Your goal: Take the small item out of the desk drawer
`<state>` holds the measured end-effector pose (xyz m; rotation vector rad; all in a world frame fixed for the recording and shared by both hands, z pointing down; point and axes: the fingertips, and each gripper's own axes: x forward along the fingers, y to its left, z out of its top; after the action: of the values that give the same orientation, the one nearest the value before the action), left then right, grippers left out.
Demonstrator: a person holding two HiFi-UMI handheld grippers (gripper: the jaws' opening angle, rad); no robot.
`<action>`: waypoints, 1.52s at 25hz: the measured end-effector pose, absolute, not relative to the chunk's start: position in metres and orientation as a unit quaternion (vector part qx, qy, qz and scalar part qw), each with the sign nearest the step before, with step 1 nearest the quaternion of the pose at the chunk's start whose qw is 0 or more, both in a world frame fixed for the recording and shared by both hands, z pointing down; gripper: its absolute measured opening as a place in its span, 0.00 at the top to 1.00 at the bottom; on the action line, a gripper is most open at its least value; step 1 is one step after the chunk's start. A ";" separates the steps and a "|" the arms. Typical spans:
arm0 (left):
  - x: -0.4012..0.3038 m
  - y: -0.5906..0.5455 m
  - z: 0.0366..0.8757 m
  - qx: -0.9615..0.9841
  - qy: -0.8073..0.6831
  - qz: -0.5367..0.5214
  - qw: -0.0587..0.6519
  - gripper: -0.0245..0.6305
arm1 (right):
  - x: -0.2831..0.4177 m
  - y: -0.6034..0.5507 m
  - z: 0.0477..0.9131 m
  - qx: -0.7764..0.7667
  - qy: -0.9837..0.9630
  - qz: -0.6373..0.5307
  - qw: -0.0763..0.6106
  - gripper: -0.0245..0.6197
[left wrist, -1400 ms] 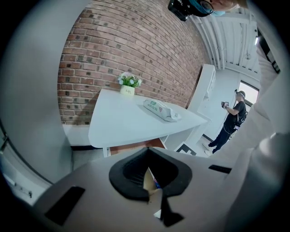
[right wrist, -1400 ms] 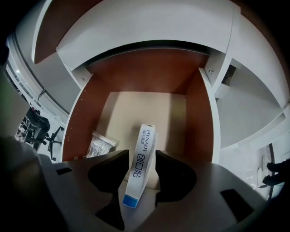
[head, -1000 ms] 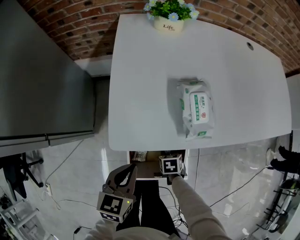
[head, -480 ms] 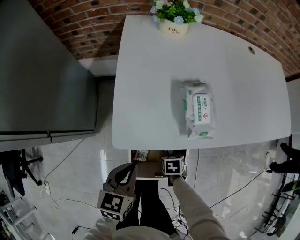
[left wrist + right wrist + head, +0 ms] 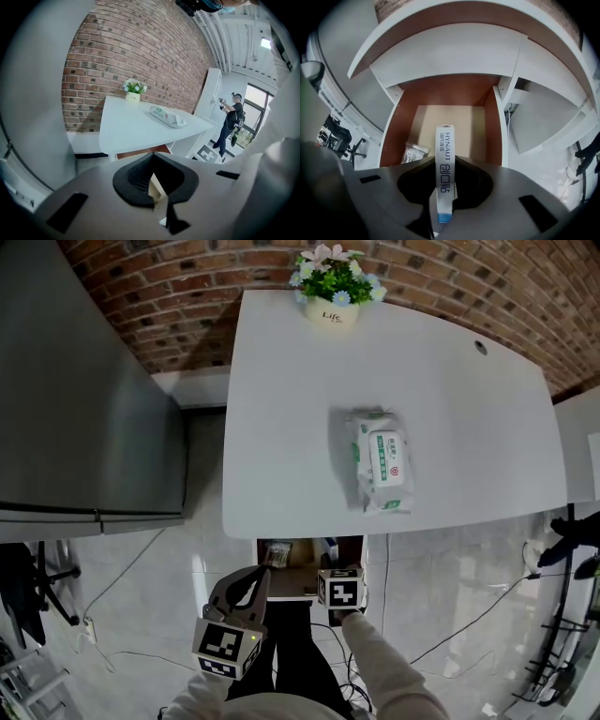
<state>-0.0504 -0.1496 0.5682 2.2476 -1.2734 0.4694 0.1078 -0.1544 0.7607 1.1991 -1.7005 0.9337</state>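
While right gripper (image 5: 445, 187) pinched the HYNAUT plaster box (image 5: 444, 145) | left gripper (image 5: 157, 187) sat with jaws together | lift needed to go straight, clearing drawer (image 5: 391, 136) walls

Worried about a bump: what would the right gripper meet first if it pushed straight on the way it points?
Probably the drawer floor, near its back wall; the box held in the right gripper would touch first. The foil packet lies off to one side. Depth is unclear.

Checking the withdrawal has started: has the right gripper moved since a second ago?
Yes, slightly: the right gripper, shut on the small box, has drawn back from the desk's front edge toward the person.
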 end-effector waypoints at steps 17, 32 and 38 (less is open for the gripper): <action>-0.048 -0.144 0.542 0.847 -0.453 0.161 0.227 0.94 | 0.099 -0.144 0.665 0.518 -0.709 0.362 0.313 0.82; -0.046 -0.129 0.520 0.856 -0.451 0.144 0.210 0.94 | 0.085 -0.126 0.574 0.536 -0.745 0.325 0.227 0.82; -0.050 -0.123 0.508 0.858 -0.453 0.136 0.200 0.94 | 0.083 -0.116 0.542 0.545 -0.753 0.315 0.191 0.82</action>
<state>-0.0496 -0.1235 0.5076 2.3996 -1.2656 0.3792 0.0826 -0.1157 0.5421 1.5318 -2.1154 0.8849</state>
